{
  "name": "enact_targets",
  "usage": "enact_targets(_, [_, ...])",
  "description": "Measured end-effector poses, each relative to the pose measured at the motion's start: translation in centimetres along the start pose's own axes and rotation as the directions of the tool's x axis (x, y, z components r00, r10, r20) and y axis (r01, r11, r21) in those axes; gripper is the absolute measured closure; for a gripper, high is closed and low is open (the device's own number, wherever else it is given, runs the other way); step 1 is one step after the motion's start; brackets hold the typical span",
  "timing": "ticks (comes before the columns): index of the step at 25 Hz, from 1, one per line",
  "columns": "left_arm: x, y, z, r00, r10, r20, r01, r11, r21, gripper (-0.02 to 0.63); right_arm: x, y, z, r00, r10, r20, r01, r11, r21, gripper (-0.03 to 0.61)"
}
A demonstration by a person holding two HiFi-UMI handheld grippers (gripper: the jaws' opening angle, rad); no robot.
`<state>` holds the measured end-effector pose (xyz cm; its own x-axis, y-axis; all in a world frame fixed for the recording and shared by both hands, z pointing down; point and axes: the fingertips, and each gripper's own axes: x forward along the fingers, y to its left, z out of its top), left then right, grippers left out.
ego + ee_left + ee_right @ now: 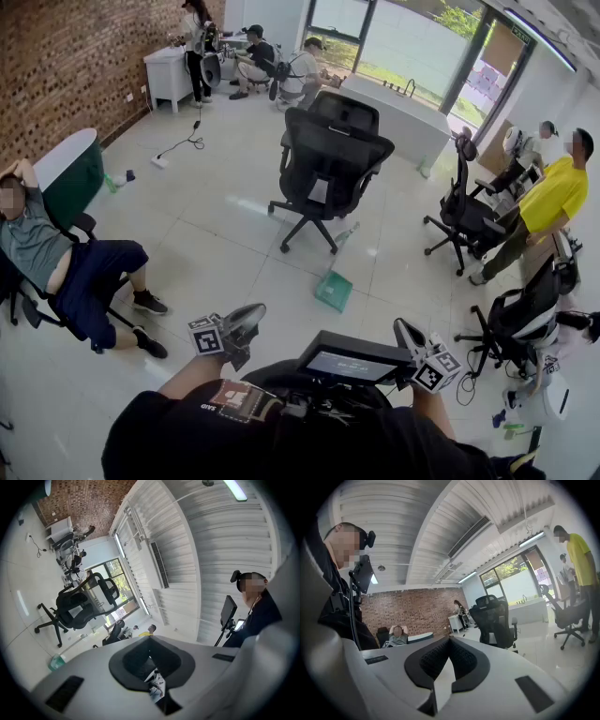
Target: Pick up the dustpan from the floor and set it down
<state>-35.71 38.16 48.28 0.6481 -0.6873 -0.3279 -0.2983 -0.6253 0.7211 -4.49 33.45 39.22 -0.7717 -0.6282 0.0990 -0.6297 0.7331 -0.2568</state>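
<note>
Our left gripper (251, 314) and right gripper (403, 328) are both closed, empty. The green dustpan (334, 290) lies on the floor beside a black chair (328, 155); only the head and left gripper views show it.

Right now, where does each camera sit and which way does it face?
Head view: on the person's head, forward and down at dustpan, black chair; arms, left tool, right tool show.
Left gripper view: on the left tool, tilted toward the ceiling; shut jaws, person's shoulder show.
Right gripper view: on the right tool, level toward the brick wall; shut jaws, person's shoulder show.
All share the black chair.
</note>
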Motion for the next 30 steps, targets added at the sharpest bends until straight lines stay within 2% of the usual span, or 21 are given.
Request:
enact_targets(3, [-3.3,0.9,1.9,0.999,0.015,-0.033,-0.015,1.0,-0.008,0.595,2.5,3.2,-1.1,1.0,-0.001,-0.025,0.002,1.0,0.031,0.568])
enact_targets(6, [-4.9,2.5,3.5,0.999,0.042,-0.025,-0.042,0.999,-0.008,0.595,5.3,3.9,-2.0,0.999,0.023,-0.035,-0.021,0.999,0.05,0.568])
enact_targets(12, [-0.8,6.5,0.6,0.993,0.092,-0.069,-0.093,0.996,-0.002,0.595,8.0,-3.1,-3.0,0.998,0.06,-0.03,-0.058,0.996,0.069,0.568])
enact_targets(17, [6.8,11.6,-1.6,0.988,0.134,-0.076,-0.129,0.989,0.07,0.595,9.8,-13.7,-4.5,0.992,0.12,-0.028,-0.118,0.991,0.064,0.568])
enact_targets(19, [12.2,13.1,-2.7,0.985,0.155,-0.068,-0.148,0.983,0.105,0.595,9.5,-19.2,-4.1,0.988,0.155,-0.028,-0.153,0.987,0.047,0.568])
enact_targets(22, [22.4,14.8,-5.2,0.978,0.202,-0.05,-0.196,0.975,0.101,0.595,8.6,-28.6,-1.5,0.98,0.195,-0.043,-0.192,0.98,0.057,0.568])
enact_targets(26, [34.5,17.1,-8.5,0.967,0.231,-0.11,-0.221,0.97,0.097,0.595,7.7,-39.5,2.3,0.973,0.227,-0.031,-0.225,0.973,0.053,0.568])
enact_targets(30, [44.2,20.5,-11.1,0.941,0.277,-0.194,-0.259,0.959,0.112,0.595,5.4,-49.1,5.1,0.983,0.186,0.013,-0.186,0.978,0.094,0.568])
